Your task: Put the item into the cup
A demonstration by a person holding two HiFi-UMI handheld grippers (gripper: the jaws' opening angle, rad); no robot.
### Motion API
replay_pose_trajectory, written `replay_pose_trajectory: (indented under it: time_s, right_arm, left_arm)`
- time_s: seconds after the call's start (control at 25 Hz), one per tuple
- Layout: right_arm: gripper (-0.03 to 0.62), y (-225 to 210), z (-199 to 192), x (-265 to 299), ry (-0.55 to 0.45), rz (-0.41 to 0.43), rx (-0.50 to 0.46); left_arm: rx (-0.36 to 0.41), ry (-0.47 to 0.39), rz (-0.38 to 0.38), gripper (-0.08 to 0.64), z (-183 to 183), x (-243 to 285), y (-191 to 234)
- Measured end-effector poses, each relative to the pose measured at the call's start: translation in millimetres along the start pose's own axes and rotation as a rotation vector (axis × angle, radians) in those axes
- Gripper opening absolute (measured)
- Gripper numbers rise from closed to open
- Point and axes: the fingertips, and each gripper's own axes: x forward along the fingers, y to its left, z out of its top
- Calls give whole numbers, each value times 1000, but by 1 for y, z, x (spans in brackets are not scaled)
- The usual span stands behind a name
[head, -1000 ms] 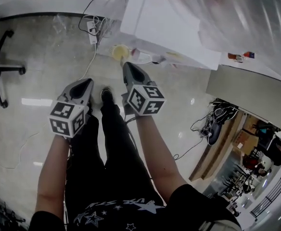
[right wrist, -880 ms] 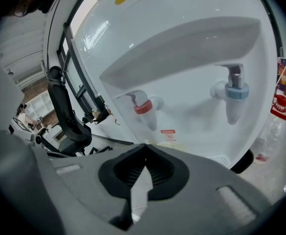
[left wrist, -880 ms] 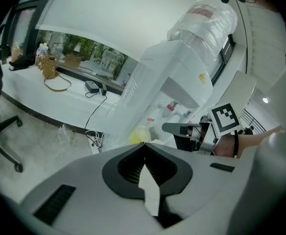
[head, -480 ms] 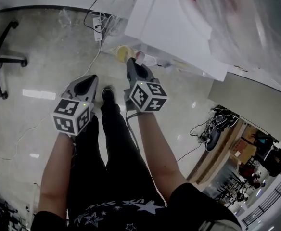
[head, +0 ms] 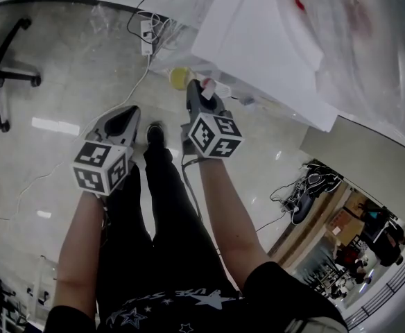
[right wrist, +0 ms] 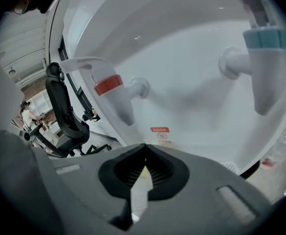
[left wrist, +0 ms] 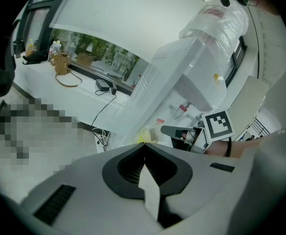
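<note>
Cup (head: 179,78): yellow, low at the front of the dispenser (head: 258,40), just left of the right gripper (head: 194,86) tip. What it stands on: cannot tell. In left gripper view, same cup (left wrist: 145,135) just past the closed tips.

Right gripper: jaws together, nothing clamped. Aimed close at dispenser face, between 2 taps: red tap (right wrist: 114,89) left, blue tap (right wrist: 264,58) right.

Left gripper (head: 128,113): jaws together, nothing between, held lower and left of the right, over the floor (head: 71,75), well apart from the cup.

Also noted: 1 chair (head: 1,82) far left, power strip (head: 147,28) with cables near the dispenser's corner.
</note>
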Motion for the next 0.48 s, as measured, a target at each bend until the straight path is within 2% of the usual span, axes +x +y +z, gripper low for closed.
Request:
replay_pose_trajectory:
  time_s: [0.48]
  right_arm:
    - [2,-8,-8,13,21,-29,-38]
  left_arm:
    - [-14,-3,20,8,-5,3,4]
